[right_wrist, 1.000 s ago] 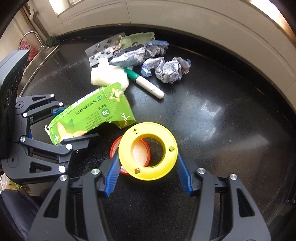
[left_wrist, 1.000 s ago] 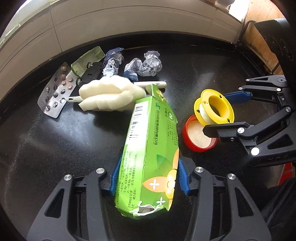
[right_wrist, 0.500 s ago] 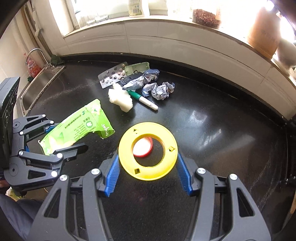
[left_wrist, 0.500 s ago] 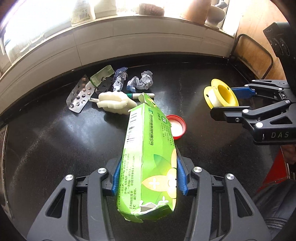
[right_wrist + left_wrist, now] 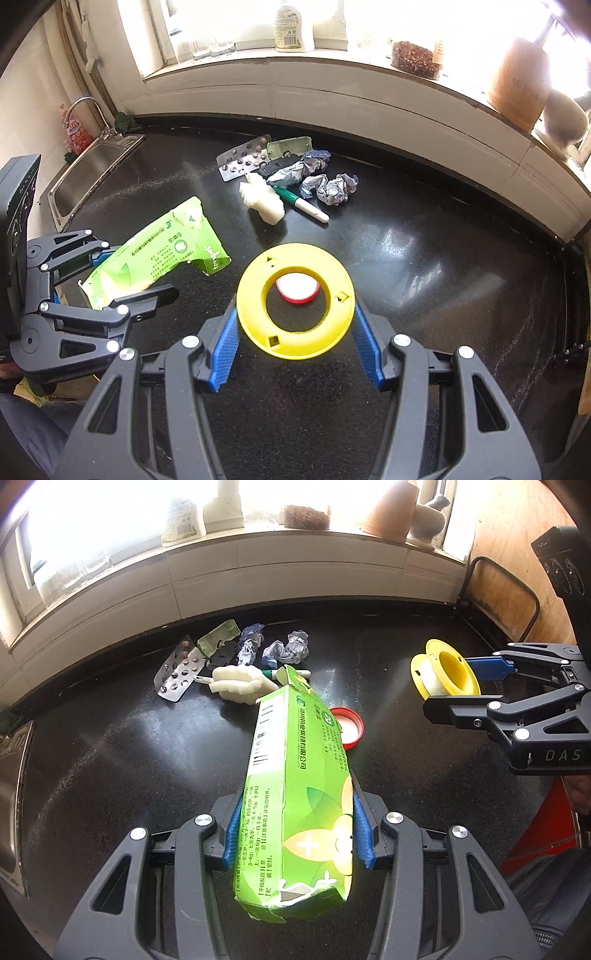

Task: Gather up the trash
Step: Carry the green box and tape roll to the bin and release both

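From the left wrist view, the left gripper (image 5: 295, 827) is clamped across the long sides of a green cardboard medicine box (image 5: 295, 790), held in the air above the black countertop (image 5: 110, 760), its torn flap end nearest the camera. The box looks light and hollow, so I judge it crushes easily; the grip near its lower half, on the narrow side walls, seems sound, though a harder squeeze would likely buckle it. Beyond the box, a red jar lid (image 5: 349, 727) lies flat on the countertop, partly hidden by the box's far end. Farther beyond the lid sits the remaining pile: a blister pack (image 5: 177, 672), a white foam piece (image 5: 238, 681), a marker pen (image 5: 288, 674) and crumpled paper wads (image 5: 290, 651). To the right of the box, the right gripper (image 5: 454, 681) holds a yellow tape spool (image 5: 443, 672). In the right wrist view, the right gripper (image 5: 293, 332) is closed on the yellow tape spool (image 5: 293, 304) by its rim, and the red jar lid (image 5: 298, 290) shows through the spool's hole. The spool appears rigid, smooth plastic, light, and may slip if tilted. Left of the spool, the left gripper (image 5: 122, 277) carries the green cardboard medicine box (image 5: 155, 254). The pile lies beyond the spool; the wads should be soft and need a full pinch, the blister pack thin and best taken by an edge.
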`<state>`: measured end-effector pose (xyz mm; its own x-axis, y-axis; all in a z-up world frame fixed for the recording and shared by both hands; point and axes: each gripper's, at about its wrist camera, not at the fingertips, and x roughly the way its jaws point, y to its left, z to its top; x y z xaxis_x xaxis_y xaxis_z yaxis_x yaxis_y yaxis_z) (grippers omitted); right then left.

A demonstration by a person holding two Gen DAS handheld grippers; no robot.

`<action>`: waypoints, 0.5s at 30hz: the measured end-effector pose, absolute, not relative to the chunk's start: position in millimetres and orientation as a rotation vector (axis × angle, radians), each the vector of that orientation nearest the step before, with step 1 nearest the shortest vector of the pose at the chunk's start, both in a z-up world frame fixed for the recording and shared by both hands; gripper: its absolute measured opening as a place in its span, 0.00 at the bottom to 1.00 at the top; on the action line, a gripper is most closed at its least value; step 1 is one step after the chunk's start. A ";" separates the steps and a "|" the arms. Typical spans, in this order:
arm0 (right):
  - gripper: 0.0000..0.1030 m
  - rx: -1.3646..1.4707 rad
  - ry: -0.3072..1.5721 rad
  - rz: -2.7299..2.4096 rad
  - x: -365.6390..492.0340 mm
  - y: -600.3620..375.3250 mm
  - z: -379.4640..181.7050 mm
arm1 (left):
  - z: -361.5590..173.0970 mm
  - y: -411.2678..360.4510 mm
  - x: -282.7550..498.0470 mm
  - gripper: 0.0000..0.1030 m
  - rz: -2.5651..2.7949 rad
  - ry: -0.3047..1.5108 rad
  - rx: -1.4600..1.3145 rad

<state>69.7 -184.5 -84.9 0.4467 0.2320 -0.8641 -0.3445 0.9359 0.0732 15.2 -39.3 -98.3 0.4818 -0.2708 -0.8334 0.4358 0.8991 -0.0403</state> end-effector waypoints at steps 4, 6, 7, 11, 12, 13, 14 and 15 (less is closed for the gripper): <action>0.54 -0.137 1.036 0.396 70.5 -167.8 -77.0 | -88.6 -22.5 8.7 0.46 -0.383 0.962 0.162; 0.54 -0.147 1.030 0.426 70.5 -154.3 -73.2 | -84.6 -9.6 4.7 0.46 -0.346 0.955 0.144; 0.54 -0.153 1.027 0.442 70.4 -147.2 -71.4 | -82.1 0.5 1.5 0.46 -0.321 0.952 0.130; 0.54 -0.197 1.016 0.540 69.2 -102.8 -64.3 | -77.4 40.9 -12.2 0.46 -0.212 0.947 0.080; 0.54 -0.209 1.015 0.569 68.9 -89.3 -63.0 | -76.1 55.3 -18.7 0.46 -0.173 0.945 0.061; 0.54 -0.224 1.012 0.605 68.2 -73.1 -61.6 | -74.9 67.3 -24.6 0.46 -0.140 0.943 0.046; 0.54 -0.236 1.009 0.633 66.6 -60.1 -60.4 | -74.2 80.3 -31.4 0.46 -0.106 0.942 0.030; 0.54 -0.250 1.006 0.666 65.5 -44.9 -59.3 | -73.5 94.0 -39.2 0.46 -0.067 0.939 0.016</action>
<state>65.5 -44.9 -59.3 0.3601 0.3991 -0.8432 -0.6201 0.7777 0.1033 -39.2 94.0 -73.5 0.5886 -0.0501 -0.8069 0.0643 0.9978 -0.0150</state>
